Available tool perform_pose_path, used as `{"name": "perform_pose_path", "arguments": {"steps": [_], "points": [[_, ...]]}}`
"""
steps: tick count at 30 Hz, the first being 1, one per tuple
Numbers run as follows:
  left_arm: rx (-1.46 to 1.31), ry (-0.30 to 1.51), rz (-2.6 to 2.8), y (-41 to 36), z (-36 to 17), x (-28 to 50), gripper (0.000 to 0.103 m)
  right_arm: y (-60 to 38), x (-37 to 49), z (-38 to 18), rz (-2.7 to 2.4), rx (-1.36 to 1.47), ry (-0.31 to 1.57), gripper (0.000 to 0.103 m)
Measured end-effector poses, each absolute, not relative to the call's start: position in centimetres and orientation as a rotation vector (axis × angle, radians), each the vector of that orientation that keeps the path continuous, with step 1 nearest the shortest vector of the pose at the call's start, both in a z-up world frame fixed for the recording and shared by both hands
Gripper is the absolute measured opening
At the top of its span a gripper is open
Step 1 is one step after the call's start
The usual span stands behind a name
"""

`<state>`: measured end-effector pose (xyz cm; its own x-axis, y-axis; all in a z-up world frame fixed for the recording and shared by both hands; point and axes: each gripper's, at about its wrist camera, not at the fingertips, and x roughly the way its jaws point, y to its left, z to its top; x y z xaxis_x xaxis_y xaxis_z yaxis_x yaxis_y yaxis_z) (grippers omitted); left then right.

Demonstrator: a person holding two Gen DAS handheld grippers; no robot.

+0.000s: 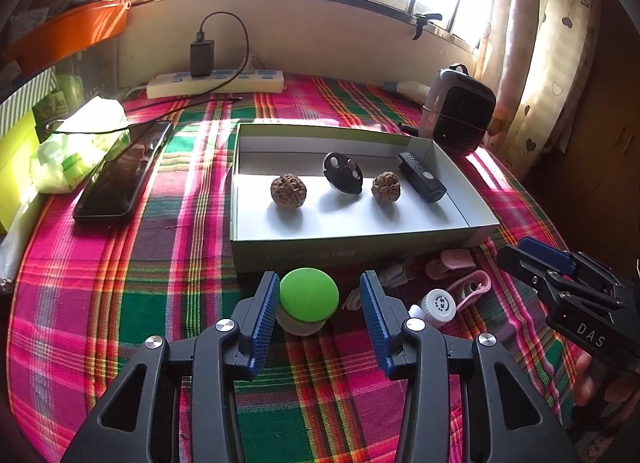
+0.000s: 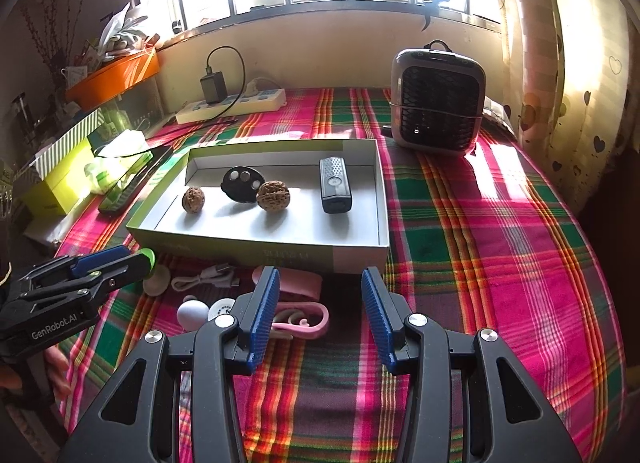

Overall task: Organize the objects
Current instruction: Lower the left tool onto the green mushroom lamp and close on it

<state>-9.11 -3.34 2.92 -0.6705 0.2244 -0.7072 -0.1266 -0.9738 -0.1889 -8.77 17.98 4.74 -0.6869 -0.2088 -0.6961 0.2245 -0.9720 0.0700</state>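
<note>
My left gripper point(image 1: 320, 295) stands open around a green-capped white knob point(image 1: 308, 299) on the plaid cloth. The knob rests by the left pad, with a clear gap to the right pad. Just beyond is an open cardboard box point(image 1: 360, 241) holding two walnuts point(image 1: 289, 191) point(image 1: 386, 188), a round black remote point(image 1: 343, 173) and a long black remote point(image 1: 422, 176). My right gripper point(image 2: 320, 295) is open over bare cloth. A pink hook point(image 2: 304, 323), a pink clip point(image 2: 300, 283), a white-capped bottle point(image 1: 438, 303), a white ball point(image 2: 194, 313) and a white cable point(image 2: 208, 277) lie in front of the box.
A small grey heater point(image 2: 438, 103) stands at the back right. A power strip point(image 1: 216, 83) with a charger lies against the wall. A dark phone point(image 1: 124, 171) and a tissue pack point(image 1: 76, 143) lie left of the box. A curtain point(image 2: 580, 63) hangs at the right.
</note>
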Motion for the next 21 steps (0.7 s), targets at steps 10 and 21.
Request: {"name": "perform_pose_path", "arguments": {"steps": [10,21], "points": [[-1.201,-0.171,2.7,-3.0,2.1,-9.7,0.041,18.6,-8.4,4.3,-2.696,1.117,0.015,0.045],[-1.238,-0.162,2.727,-3.2,1.6,-10.2,0.035,19.0,-8.4,3.6,-2.691,1.155,0.009,0.045]]}}
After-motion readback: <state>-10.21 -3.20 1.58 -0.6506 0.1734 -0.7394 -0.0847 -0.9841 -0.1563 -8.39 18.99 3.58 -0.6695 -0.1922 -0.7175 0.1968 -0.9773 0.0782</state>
